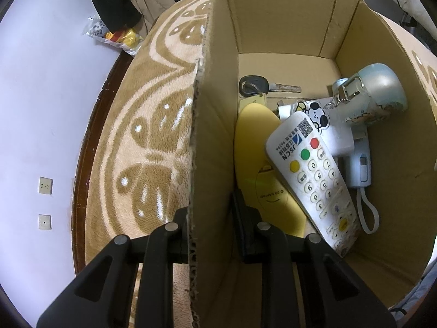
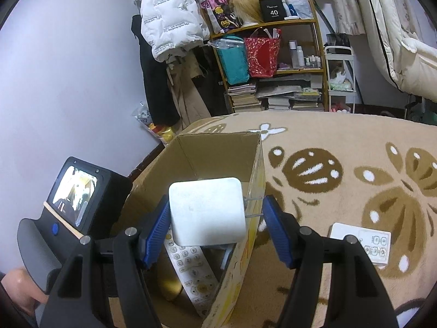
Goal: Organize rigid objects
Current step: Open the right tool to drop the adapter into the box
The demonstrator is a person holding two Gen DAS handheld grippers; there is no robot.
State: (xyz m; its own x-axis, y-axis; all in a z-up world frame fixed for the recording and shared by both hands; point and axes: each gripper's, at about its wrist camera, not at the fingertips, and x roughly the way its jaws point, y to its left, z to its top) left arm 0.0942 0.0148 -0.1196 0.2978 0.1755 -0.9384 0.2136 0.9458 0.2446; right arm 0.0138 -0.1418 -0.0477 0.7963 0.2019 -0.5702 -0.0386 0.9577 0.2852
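My left gripper (image 1: 211, 218) is shut on the left wall of the cardboard box (image 1: 210, 125), one finger outside and one inside. The box holds a white remote (image 1: 314, 177), a yellow oval item (image 1: 259, 169), a car key (image 1: 255, 84), a pale blue bottle (image 1: 379, 93) and a small hair dryer (image 1: 357, 164). My right gripper (image 2: 215, 227) holds a white plug adapter (image 2: 207, 210) over the box (image 2: 218, 150), its metal prongs toward the right finger. The remote (image 2: 191, 270) shows below it.
The box sits on a beige and brown patterned blanket (image 2: 341, 180). A white panel with buttons (image 2: 363, 243) lies on the blanket to the right. The left gripper's body and screen (image 2: 73, 199) stand left of the box. Shelves and hanging clothes are behind.
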